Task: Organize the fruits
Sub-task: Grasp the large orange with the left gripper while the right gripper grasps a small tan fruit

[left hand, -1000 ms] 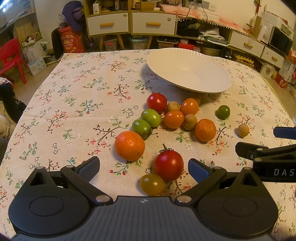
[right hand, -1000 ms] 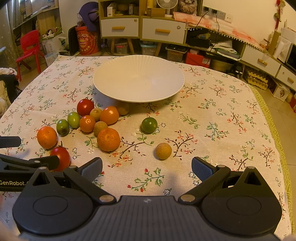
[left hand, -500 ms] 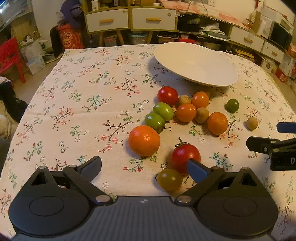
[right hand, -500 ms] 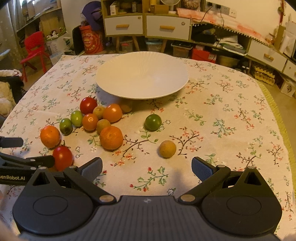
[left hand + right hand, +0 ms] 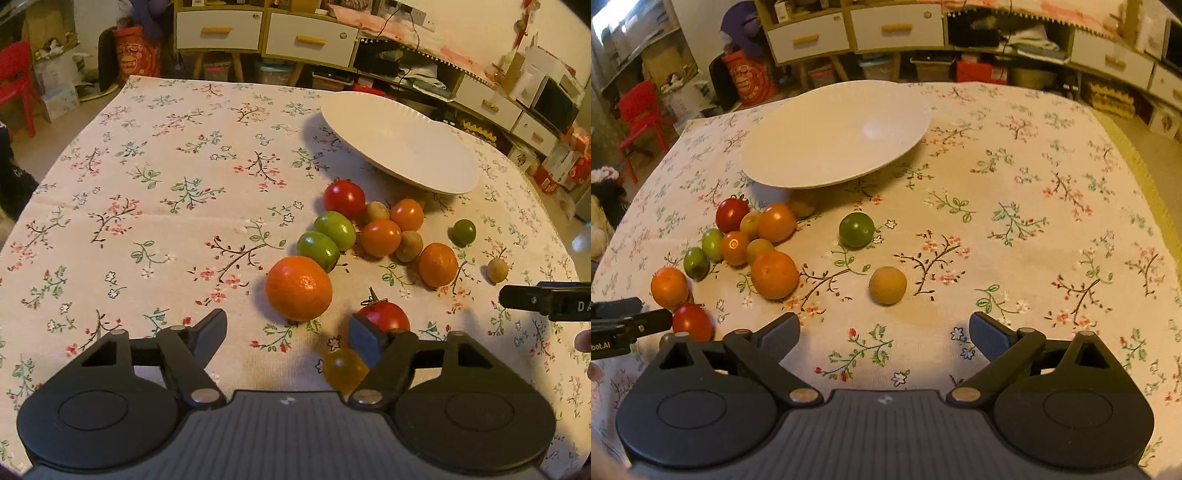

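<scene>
Since the white plate (image 5: 798,162) holds nothing, task is at start: all fruit (image 5: 380,238) sits on the tablecloth (image 5: 147,192) near plate's front edge. Left gripper (image 5: 288,334) & right gripper (image 5: 884,332): jaws wide apart, nothing gripped.

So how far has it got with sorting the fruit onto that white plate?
Nothing looks done yet: the white plate holds no fruit, and every piece lies on the tablecloth. In hand: nothing. The left gripper is open near the big orange; the right gripper is open near the tan round fruit. All the sorting remains.
</scene>
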Action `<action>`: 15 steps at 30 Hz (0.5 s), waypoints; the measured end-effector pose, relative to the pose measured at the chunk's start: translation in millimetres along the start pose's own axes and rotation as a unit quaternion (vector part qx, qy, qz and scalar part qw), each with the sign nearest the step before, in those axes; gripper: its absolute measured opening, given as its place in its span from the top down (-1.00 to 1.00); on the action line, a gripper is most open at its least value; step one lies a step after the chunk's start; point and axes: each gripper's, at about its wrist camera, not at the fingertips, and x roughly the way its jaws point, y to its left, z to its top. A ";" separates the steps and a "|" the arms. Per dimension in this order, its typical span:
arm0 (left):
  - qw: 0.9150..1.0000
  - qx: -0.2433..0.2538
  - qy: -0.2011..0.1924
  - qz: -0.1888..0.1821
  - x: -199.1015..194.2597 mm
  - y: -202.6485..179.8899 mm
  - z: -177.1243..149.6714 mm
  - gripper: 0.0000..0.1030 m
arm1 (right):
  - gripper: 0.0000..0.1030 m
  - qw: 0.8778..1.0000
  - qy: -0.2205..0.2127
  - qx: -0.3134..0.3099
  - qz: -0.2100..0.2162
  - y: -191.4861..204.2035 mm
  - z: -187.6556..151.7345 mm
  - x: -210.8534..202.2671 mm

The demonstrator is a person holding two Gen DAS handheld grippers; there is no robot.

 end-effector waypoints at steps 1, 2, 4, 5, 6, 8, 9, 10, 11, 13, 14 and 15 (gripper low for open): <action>1.000 0.000 -0.002 -0.003 0.3 0.4 -0.2 -0.30 | -0.80 1.000 0.001 0.002 0.005 -0.7 -0.4 1.6; 1.000 0.001 -0.004 -0.007 0.6 0.9 -0.2 -0.26 | -0.71 1.000 0.001 0.003 0.009 -1.2 -0.1 2.8; 1.000 -0.001 -0.008 -0.014 1.9 2.3 -0.2 -0.19 | -0.52 1.000 0.003 0.007 0.024 -1.8 -0.5 6.0; 1.000 -0.002 -0.009 -0.016 3.0 3.3 -0.2 -0.15 | -0.42 0.999 0.005 0.011 0.030 -2.4 -0.9 7.8; 1.000 -0.004 -0.011 -0.020 4.3 4.2 -0.1 -0.10 | -0.38 0.999 0.007 0.014 0.033 -2.9 -0.7 9.4; 1.000 -0.009 -0.011 -0.022 7.1 6.8 -0.3 -0.03 | -0.28 0.999 0.002 0.014 0.032 -2.9 -1.8 11.1; 1.000 -0.011 -0.012 -0.023 8.4 8.1 -0.4 0.01 | -0.25 1.000 -0.002 0.011 0.029 -2.4 -2.4 11.0; 0.999 -0.014 -0.014 -0.026 9.5 9.6 -0.6 0.01 | -0.22 1.000 -0.005 0.010 0.029 -3.1 -1.5 10.9; 0.999 -0.017 -0.016 -0.030 10.5 10.7 -0.6 0.04 | -0.20 0.999 -0.008 0.009 0.030 -3.1 -1.7 10.8; 0.999 -0.017 -0.021 -0.035 11.7 11.3 -0.9 0.07 | -0.14 0.999 -0.014 0.007 0.031 -2.9 -2.3 11.2; 0.999 -0.014 -0.026 -0.036 12.3 11.0 -1.4 0.08 | -0.09 0.999 -0.017 0.004 0.029 -2.3 -2.5 11.6; 0.999 -0.010 -0.031 -0.037 13.0 10.5 -1.7 0.09 | -0.06 0.999 -0.021 -0.001 0.026 -1.0 -3.1 11.6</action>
